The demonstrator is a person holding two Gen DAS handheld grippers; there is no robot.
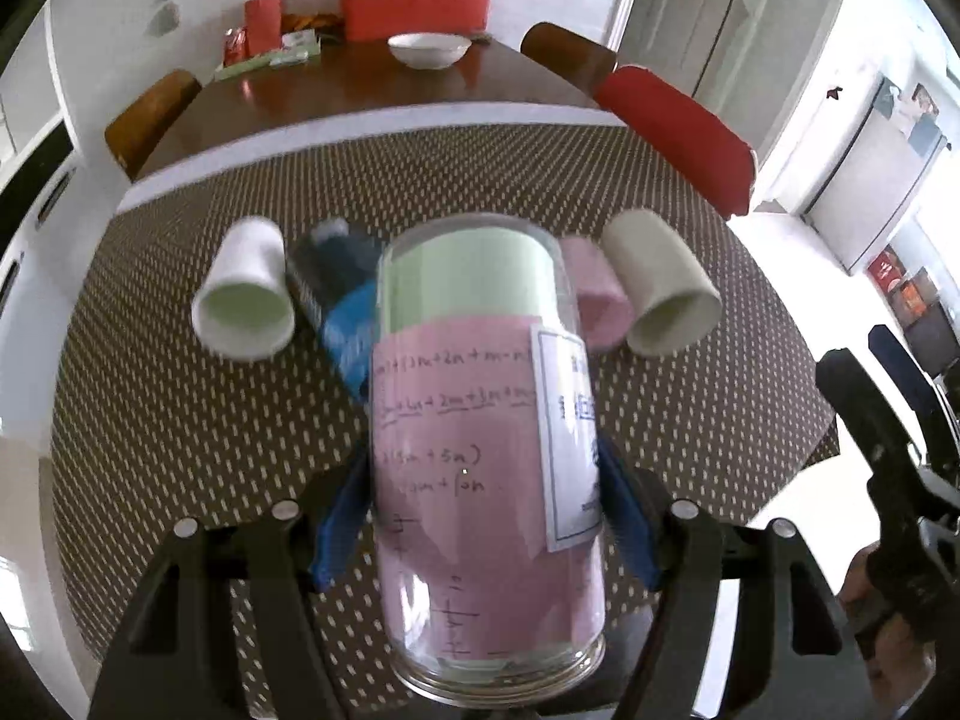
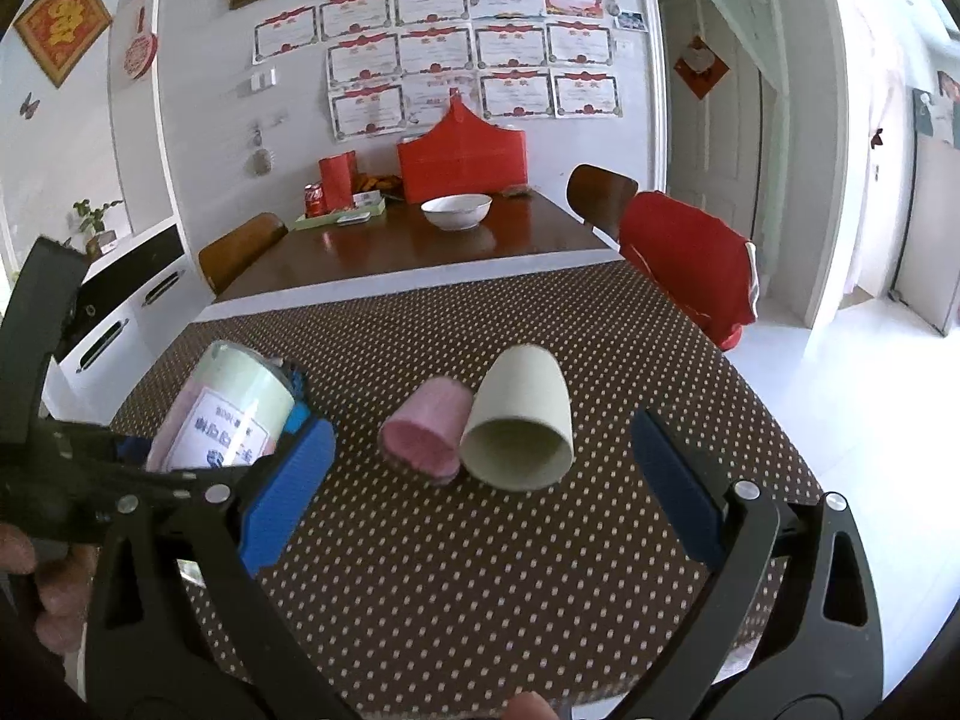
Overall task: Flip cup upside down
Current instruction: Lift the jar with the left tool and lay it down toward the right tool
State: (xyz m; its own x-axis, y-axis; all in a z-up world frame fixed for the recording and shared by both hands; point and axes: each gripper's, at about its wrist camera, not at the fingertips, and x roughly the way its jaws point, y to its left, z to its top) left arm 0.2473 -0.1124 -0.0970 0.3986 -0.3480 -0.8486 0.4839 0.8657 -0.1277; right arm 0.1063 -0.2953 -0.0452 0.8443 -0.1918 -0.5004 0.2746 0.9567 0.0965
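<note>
We had the glass cup (image 1: 486,450) pinched sideways between our left tongs (image 1: 486,516); right tongs (image 2: 480,480) hung wide, holding nothing.

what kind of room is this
Most likely a home dining room: a wooden dining table with chairs, a white bowl on it, and framed certificates covering the wall.

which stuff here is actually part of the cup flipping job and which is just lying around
In the job:
- glass cup lined with pink and green paper, clamped in the left hand-held gripper
- right hand-held gripper, open and holding nothing

Just lying about:
- white cup, beige cup and pink cup, all on their sides
- dark blue object, blurred
- white bowl on the far table
</note>
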